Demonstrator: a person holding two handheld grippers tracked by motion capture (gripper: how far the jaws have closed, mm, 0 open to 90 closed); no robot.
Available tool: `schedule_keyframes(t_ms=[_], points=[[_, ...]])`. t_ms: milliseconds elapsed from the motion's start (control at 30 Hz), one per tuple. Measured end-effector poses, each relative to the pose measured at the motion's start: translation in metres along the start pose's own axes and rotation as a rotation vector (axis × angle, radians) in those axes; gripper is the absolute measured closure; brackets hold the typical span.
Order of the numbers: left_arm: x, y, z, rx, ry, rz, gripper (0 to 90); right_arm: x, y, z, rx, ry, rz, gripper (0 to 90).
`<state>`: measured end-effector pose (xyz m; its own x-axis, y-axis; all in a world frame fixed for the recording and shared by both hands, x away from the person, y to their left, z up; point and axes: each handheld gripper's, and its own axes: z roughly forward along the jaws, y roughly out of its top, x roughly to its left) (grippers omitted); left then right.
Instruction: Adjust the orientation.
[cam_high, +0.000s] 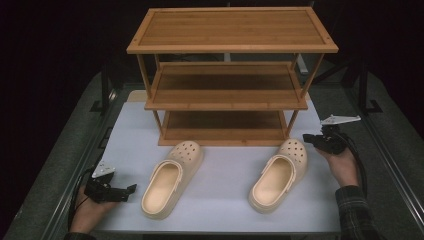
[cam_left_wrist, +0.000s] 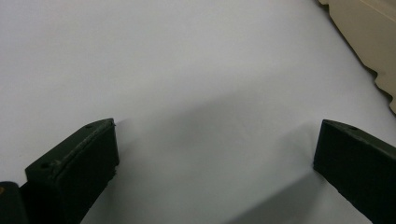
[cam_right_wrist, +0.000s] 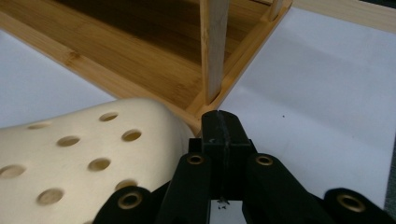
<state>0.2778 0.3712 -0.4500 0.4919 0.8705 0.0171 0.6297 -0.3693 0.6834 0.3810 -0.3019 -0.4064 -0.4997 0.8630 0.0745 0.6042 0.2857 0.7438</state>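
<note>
No writing reads anywhere. Two cream clogs lie just before the three-shelf rack (cam_high: 231, 75): left clog (cam_high: 172, 178), right clog (cam_high: 279, 174). Left gripper (cam_high: 131, 189) spread beside the left clog; right gripper (cam_high: 306, 139) pressed together beside the right clog's toe.

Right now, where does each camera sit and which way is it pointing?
High view: above the person's side, looking forward and down at the bamboo shoe rack; both forearms show.
Left gripper view: rides the left hand-held gripper, jaws apart over the white table.
Right gripper view: rides the right hand-held gripper, jaws together.
Shared with the high view: right clog.
</note>
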Motion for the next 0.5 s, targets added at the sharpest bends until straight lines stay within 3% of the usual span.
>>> schedule_keyframes(t_ms=[167, 233, 500], points=[[0.000, 0.000, 0.000, 0.002, -0.001, 0.000, 0.0, -0.001, 0.000, 0.013, 0.020, 0.029, 0.000, 90.0], [0.000, 0.000, 0.000, 0.001, -0.001, 0.000, 0.0, 0.002, -0.001, 0.019, 0.044, 0.029, -0.022, 90.0], [0.000, 0.000, 0.000, 0.001, -0.001, 0.000, 0.0, 0.003, -0.003, 0.018, 0.052, 0.064, -0.017, 90.0]])
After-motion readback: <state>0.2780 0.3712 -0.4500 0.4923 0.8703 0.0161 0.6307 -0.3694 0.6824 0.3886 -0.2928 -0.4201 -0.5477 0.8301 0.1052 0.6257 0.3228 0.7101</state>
